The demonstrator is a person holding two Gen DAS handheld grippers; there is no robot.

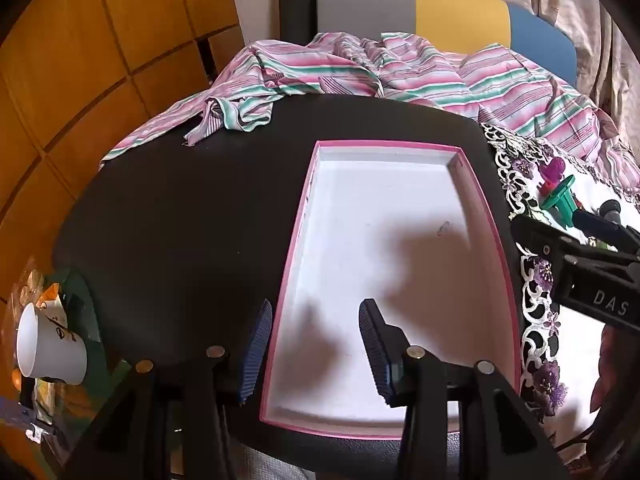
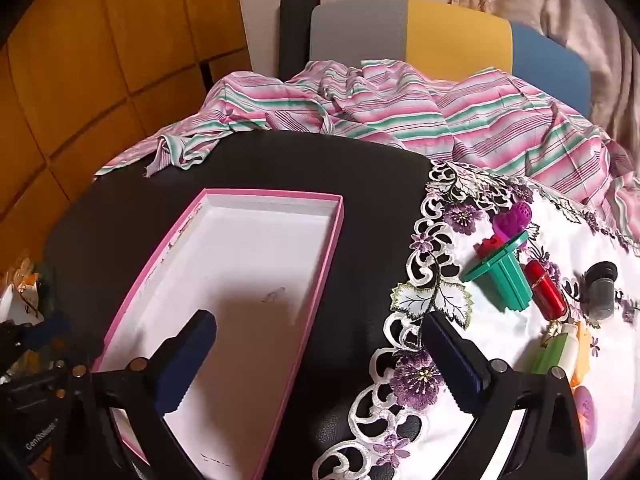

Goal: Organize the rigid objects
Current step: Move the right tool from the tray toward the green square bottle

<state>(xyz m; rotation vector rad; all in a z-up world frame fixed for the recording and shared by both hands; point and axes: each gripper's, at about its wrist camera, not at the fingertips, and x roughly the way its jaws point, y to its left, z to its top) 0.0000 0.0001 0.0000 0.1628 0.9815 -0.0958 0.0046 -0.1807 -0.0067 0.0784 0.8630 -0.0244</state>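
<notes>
A shallow pink-rimmed white tray [image 1: 316,216] [image 2: 304,280] lies empty on the black table. My left gripper [image 1: 316,354] is open, its jaws straddling the tray's near left rim. My right gripper [image 2: 320,364] is open and empty, above the tray's right rim and the table. On the floral lace cloth [image 2: 416,392] to the right lie a green plastic toy [image 2: 506,278] [image 1: 558,202], a purple perforated piece [image 2: 514,218], a red cylinder [image 2: 546,294], a grey-black cylinder [image 2: 602,290] and small green, white and orange items [image 2: 564,354].
A striped pink-green cloth [image 1: 380,68] is bunched along the table's far edge, before a grey-yellow-blue chair back [image 2: 440,28]. A white paper cup [image 1: 48,346] lies at the far left. Wooden panels [image 1: 80,60] stand behind on the left.
</notes>
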